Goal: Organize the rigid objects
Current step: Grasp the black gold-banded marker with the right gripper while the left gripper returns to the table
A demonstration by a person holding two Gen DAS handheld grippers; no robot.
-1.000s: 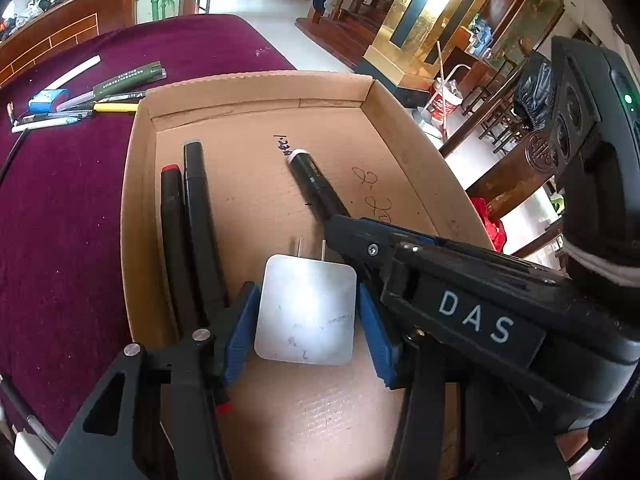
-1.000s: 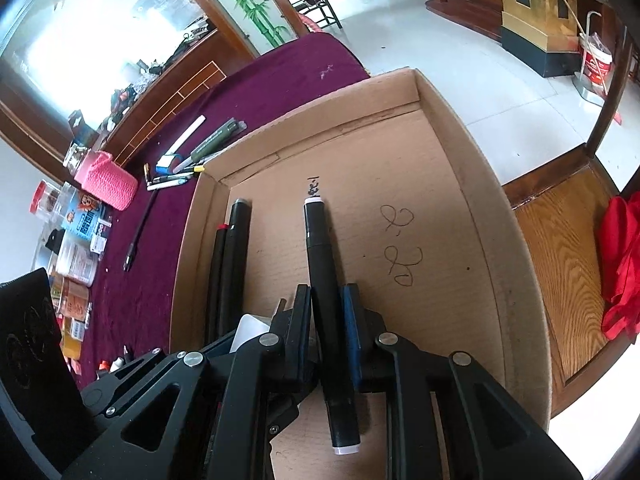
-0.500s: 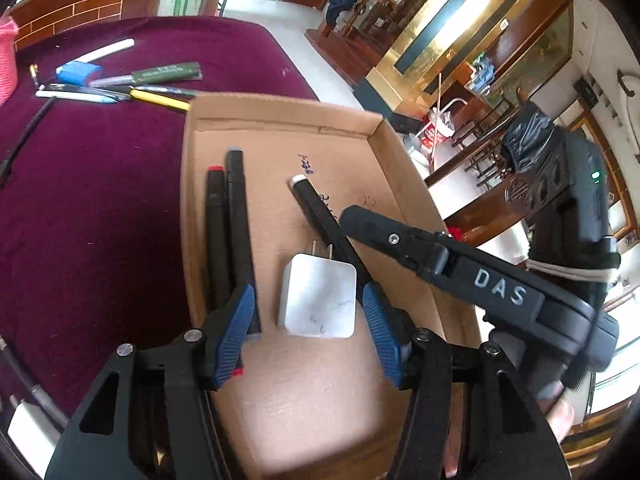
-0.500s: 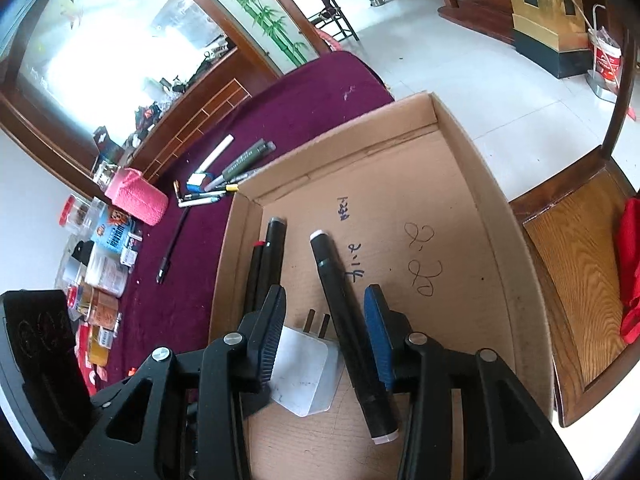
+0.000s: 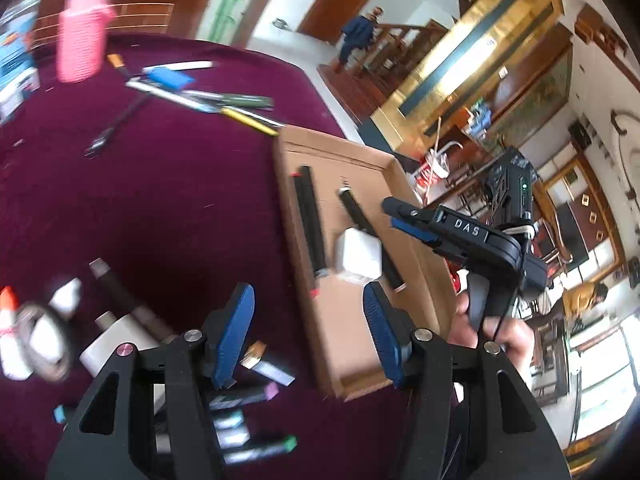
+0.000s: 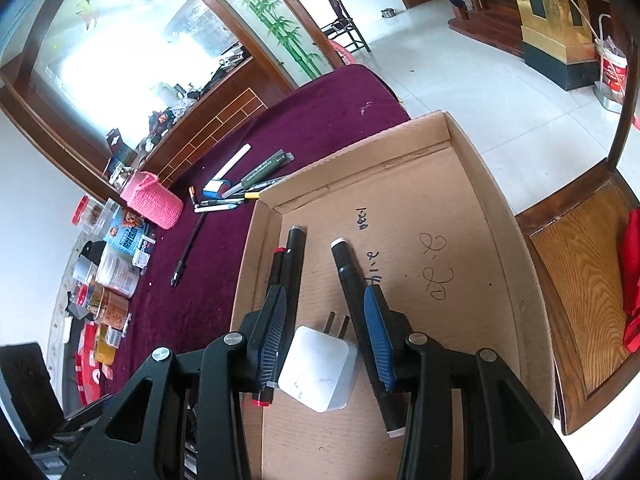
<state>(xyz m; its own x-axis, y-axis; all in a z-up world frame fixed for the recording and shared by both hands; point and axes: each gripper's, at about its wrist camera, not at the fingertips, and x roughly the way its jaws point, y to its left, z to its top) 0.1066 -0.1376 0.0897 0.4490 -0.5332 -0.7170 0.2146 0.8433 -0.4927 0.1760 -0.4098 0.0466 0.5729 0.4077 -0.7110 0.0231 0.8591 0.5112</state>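
Cardboard tray [image 6: 496, 208], shallow and open-topped, occupies the centre and right of the right wrist view and rests on a counter [image 6: 320, 120] covered in maroon cloth. Contents: two black markers [image 6: 294, 254] lying side by side along the tray's left wall, one with a red end; a third black marker [image 6: 347, 272] with a white tip, lying at a slant at centre; a white plug adapter [image 6: 318, 372] at lower centre, prongs pointing toward the top of the frame, touching or just beside the slanted marker. Right gripper [image 6: 326, 336]: jaws parted and grasping nothing, having just been opening; the adapter sits between the blue pads without contact (the slanted marker passes under the right-hand pad). Left gripper [image 5: 310, 338]: jaws spread wide and empty, having opened a little further; in the left wrist view it hangs over the tray's lower left corner and the cloth beside it, well apart from the adapter [image 5: 357, 256]. Loose items on the cloth: a cluster of pens [image 6: 244, 188] at the upper left of the tray; a pink knitted holder [image 6: 154, 204] farther left; a blurred heap of markers [image 5: 248, 412] at the bottom of the left wrist view. A hand [image 5: 496, 334] holds the right gripper's grip at lower right there.
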